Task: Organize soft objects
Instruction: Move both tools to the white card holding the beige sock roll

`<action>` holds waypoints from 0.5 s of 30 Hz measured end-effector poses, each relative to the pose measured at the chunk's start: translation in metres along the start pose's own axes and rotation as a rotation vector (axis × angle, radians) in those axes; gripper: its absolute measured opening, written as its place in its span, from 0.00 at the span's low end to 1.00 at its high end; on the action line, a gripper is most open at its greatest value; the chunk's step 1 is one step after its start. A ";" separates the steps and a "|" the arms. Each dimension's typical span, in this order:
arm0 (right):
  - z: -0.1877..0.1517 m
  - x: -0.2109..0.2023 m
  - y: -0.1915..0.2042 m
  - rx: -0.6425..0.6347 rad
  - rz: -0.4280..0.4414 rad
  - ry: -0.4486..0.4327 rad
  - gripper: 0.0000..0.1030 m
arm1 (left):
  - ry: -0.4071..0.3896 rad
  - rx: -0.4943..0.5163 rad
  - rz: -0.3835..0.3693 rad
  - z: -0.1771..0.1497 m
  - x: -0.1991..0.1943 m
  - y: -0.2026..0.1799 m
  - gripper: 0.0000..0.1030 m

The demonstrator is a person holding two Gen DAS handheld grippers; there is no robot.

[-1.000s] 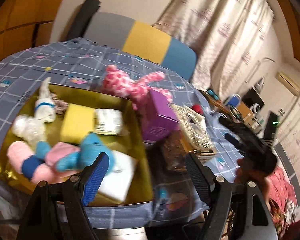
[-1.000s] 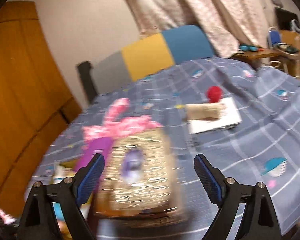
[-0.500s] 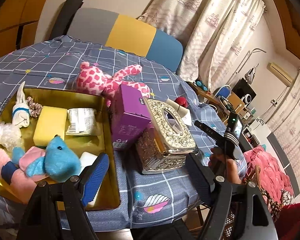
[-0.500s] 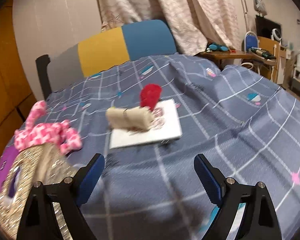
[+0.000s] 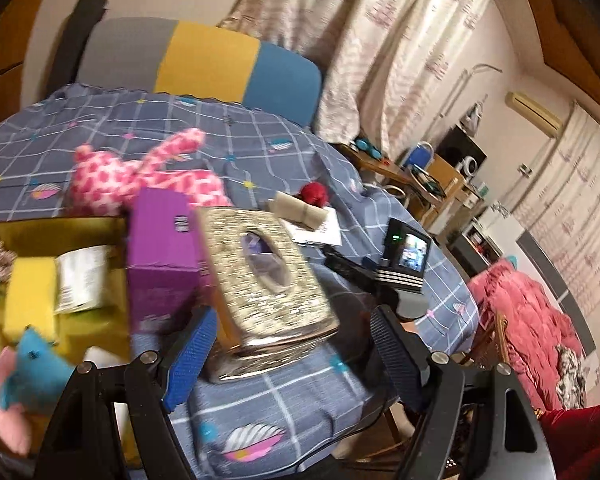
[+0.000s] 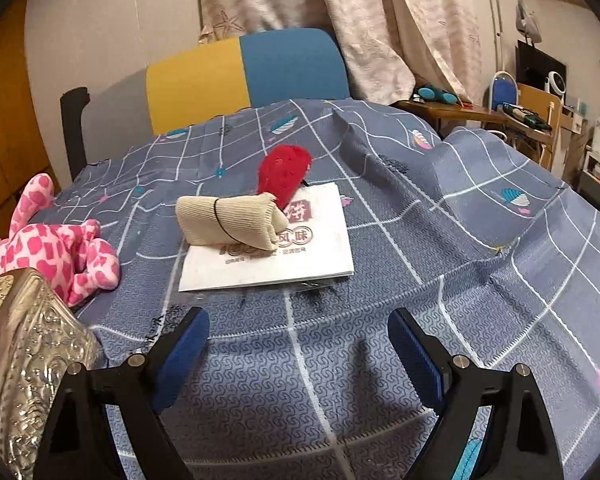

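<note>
A beige knitted roll (image 6: 230, 222) and a red soft piece (image 6: 284, 174) lie on a white leaflet (image 6: 276, 256) ahead of my open, empty right gripper (image 6: 300, 354). A pink spotted plush (image 6: 56, 254) lies to the left; it also shows in the left wrist view (image 5: 140, 178). My left gripper (image 5: 292, 354) is open and empty near the table's front edge, in front of a silver tissue box (image 5: 264, 276). A gold tray (image 5: 48, 228) at the left holds a yellow sponge (image 5: 30, 300), a blue plush (image 5: 36, 364) and other soft items.
A purple box (image 5: 162, 256) stands between the tray and the tissue box. The right gripper's body and small screen (image 5: 406, 256) show in the left wrist view. A chair (image 6: 244, 80) stands behind the table. Curtains and furniture lie beyond.
The right gripper has swung right, from the tissue box to face the beige roll and leaflet. The left view has shifted right and closer to the tissue box.
</note>
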State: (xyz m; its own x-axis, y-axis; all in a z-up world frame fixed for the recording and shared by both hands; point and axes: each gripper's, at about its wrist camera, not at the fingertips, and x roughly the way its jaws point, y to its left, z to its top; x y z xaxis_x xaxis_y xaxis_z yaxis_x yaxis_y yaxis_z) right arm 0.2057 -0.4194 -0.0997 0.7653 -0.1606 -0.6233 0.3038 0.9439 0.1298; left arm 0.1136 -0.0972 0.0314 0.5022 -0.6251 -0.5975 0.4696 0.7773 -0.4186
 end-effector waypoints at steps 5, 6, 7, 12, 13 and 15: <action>-0.003 0.004 -0.005 0.017 0.010 0.007 0.89 | 0.036 0.025 -0.049 0.008 0.027 -0.028 0.77; -0.004 0.006 -0.006 0.025 0.010 0.015 0.89 | 0.042 0.029 -0.056 0.009 0.031 -0.032 0.77; -0.004 0.008 -0.008 0.033 0.011 0.022 0.89 | 0.052 0.034 -0.067 0.011 0.037 -0.037 0.77; -0.007 0.009 -0.025 0.125 0.011 0.019 0.89 | 0.085 0.042 -0.081 0.025 0.066 -0.056 0.77; -0.008 0.008 -0.029 0.143 0.013 0.016 0.89 | 0.097 0.038 -0.081 0.030 0.074 -0.059 0.78; -0.010 0.008 -0.036 0.183 0.019 0.010 0.89 | 0.112 0.031 -0.076 0.040 0.091 -0.063 0.78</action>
State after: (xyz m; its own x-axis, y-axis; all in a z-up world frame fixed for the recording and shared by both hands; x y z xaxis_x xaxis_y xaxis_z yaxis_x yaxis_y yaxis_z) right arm 0.1949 -0.4521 -0.1166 0.7663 -0.1393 -0.6272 0.3884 0.8781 0.2795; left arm 0.1583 -0.2061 0.0307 0.3810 -0.6693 -0.6378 0.5261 0.7243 -0.4457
